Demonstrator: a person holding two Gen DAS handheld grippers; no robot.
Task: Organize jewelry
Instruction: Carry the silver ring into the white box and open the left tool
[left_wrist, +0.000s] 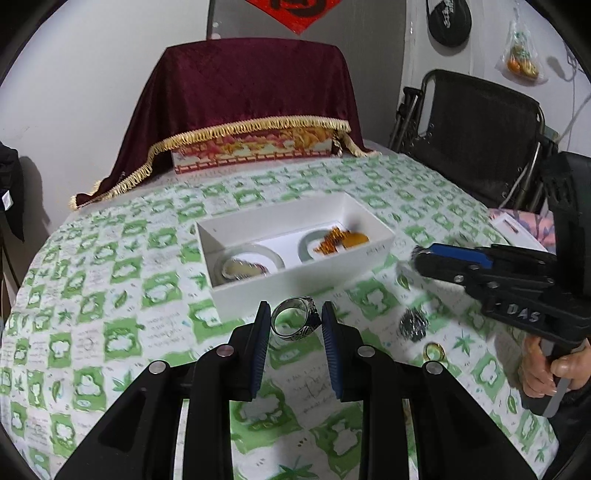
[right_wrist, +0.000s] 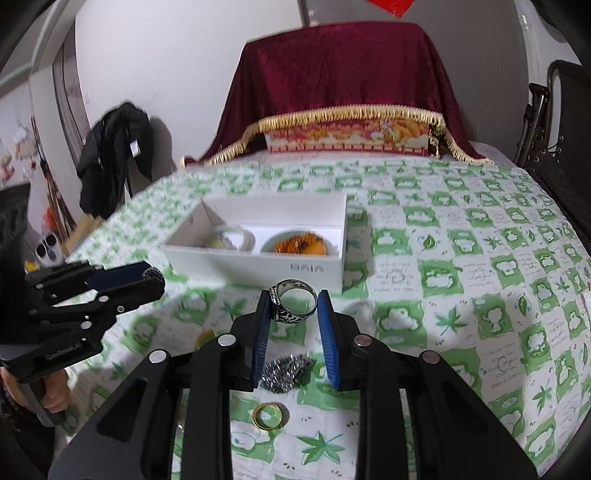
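From the left wrist view, a round table (left_wrist: 92, 332) under a green-and-white patterned cloth fills the room's middle. At its far edge stands a box draped in a maroon cloth (left_wrist: 251, 103) with gold fringe, against a pale wall; a dark folding chair (left_wrist: 480, 136) sits to the right. A white box (left_wrist: 295, 254) lies mid-table, with pale bangles and amber pieces inside. The left hand-held gripper (left_wrist: 295, 325) is clenched on an engraved silver ring (left_wrist: 295, 321), held just short of the box's near wall. On the cloth to the right lie a dark metal cluster (left_wrist: 413, 325) and a gold ring (left_wrist: 435, 351). The right hand-held gripper (left_wrist: 419, 256) reaches in from the right; its tips are blurred.

From the right wrist view, the same cloth and draped box appear, with a black jacket (right_wrist: 110, 158) hanging by the left wall. The right hand-held gripper (right_wrist: 293, 306) grasps a second patterned silver ring (right_wrist: 293, 301) before the white box (right_wrist: 258, 262). The dark cluster (right_wrist: 286, 371) and gold ring (right_wrist: 269, 415) lie below it on the cloth. The left hand-held gripper (right_wrist: 153, 275) sits at the left.
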